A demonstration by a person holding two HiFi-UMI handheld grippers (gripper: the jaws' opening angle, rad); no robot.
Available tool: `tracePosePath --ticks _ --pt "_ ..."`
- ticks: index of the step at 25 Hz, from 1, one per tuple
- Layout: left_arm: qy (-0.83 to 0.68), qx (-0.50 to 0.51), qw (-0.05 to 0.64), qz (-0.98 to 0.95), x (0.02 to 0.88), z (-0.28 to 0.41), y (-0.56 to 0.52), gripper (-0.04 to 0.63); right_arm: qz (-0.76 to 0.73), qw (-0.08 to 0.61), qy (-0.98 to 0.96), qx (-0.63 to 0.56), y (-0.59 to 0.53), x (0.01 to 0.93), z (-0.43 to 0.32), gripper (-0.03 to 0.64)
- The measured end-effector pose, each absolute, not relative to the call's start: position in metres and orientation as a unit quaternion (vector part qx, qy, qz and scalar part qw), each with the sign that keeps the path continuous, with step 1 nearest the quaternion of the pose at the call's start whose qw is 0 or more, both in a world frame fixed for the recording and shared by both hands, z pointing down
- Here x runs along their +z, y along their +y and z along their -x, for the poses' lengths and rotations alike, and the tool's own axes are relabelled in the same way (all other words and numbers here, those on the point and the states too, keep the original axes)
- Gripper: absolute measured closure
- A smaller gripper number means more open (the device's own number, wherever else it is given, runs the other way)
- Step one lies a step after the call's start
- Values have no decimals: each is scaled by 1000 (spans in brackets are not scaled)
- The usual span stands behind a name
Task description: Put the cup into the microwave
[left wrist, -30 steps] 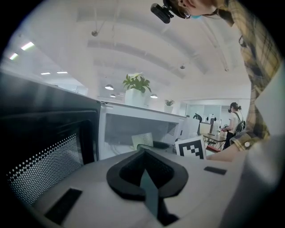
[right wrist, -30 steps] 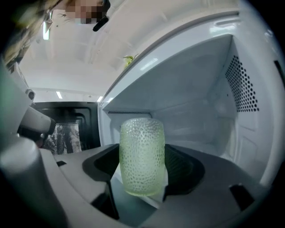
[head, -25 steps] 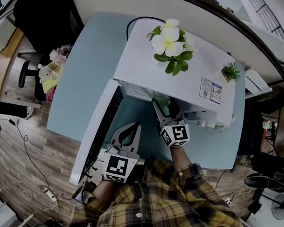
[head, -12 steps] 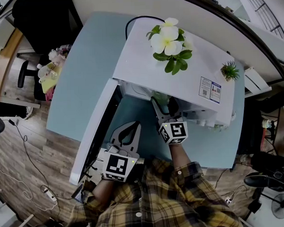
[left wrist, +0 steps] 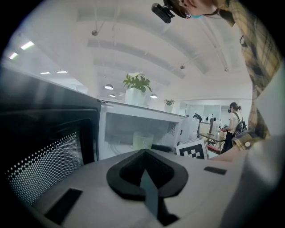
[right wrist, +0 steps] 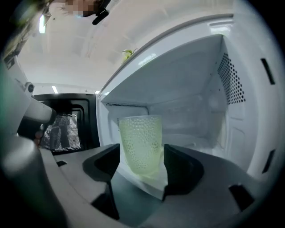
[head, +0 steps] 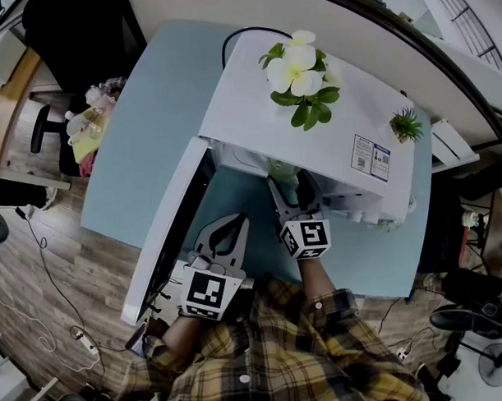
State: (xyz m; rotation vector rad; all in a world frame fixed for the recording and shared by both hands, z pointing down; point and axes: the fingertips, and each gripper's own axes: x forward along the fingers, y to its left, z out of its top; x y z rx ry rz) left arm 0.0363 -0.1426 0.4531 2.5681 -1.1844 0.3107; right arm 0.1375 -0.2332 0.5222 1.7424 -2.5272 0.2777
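Jaws on the right gripper (right wrist: 141, 156) are clamped on the cup (right wrist: 140, 142), one pad on each side of it. It's a pale green, bumpy-textured cup, sitting upright. The gripper holds it right at the front of the microwave (right wrist: 191, 89) cavity, just past the sill. Can't tell if its base is touching the floor in there. The door (right wrist: 67, 124) is swung wide open off to the left. Left gripper (left wrist: 144, 153) has its jaws pressed together with nothing in them, hanging out in front of the open door, pointed at the cavity. Head view shows a white flower plant (head: 300, 70) and a small green plant (head: 407, 126) on top of the microwave, all on a light blue table (head: 150, 125).
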Motion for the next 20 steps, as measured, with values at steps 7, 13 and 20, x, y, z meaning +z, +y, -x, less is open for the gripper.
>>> tracePosePath --ticks 7,13,20 --pt "-410 109 149 -893 455 -38 -141 603 -582 58 -808 66 -227 525 -143 397" --pt "-414 110 149 -891 455 -35 -141 603 -594 81 -798 61 -230 531 -147 577" --pt "-419 107 145 -890 452 -33 -142 602 -595 77 -798 62 -230 529 -149 612"
